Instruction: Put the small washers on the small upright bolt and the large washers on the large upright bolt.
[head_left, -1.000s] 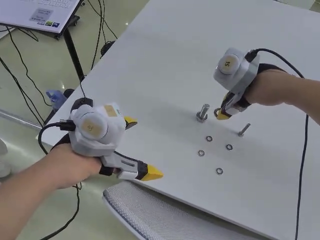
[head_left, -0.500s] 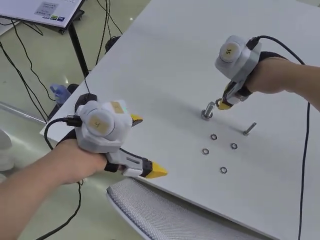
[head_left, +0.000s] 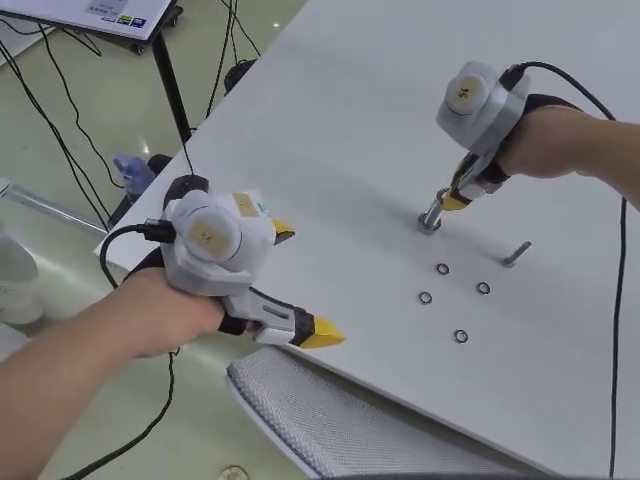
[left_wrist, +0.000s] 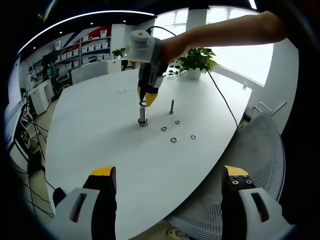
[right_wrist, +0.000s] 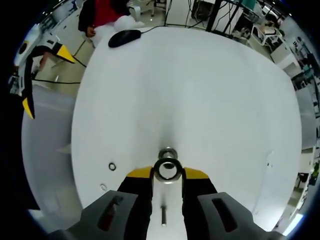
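Note:
The large upright bolt (head_left: 431, 216) stands on the white table (head_left: 330, 130). My right gripper (head_left: 453, 200) hovers right over its top, shut on a large washer (right_wrist: 166, 170) held flat above the bolt head (right_wrist: 168, 153). The small bolt (head_left: 517, 253) stands to the right, tilted. Several small washers (head_left: 442, 268) lie loose in front of the bolts. My left gripper (head_left: 301, 284) is open and empty near the table's front left edge; in its own view, left gripper (left_wrist: 169, 172) faces the bolt (left_wrist: 143, 118) and the right gripper (left_wrist: 146, 97).
A grey mesh chair (head_left: 330, 420) sits at the table's near edge. A laptop on a stand (head_left: 110, 12), cables and a blue bottle (head_left: 133, 170) are on the floor side to the left. A potted plant (left_wrist: 197, 60) stands far back.
My right gripper has lifted the large washer from beside the large bolt to just above its top. The left gripper has stayed open in place; the head camera has shifted.

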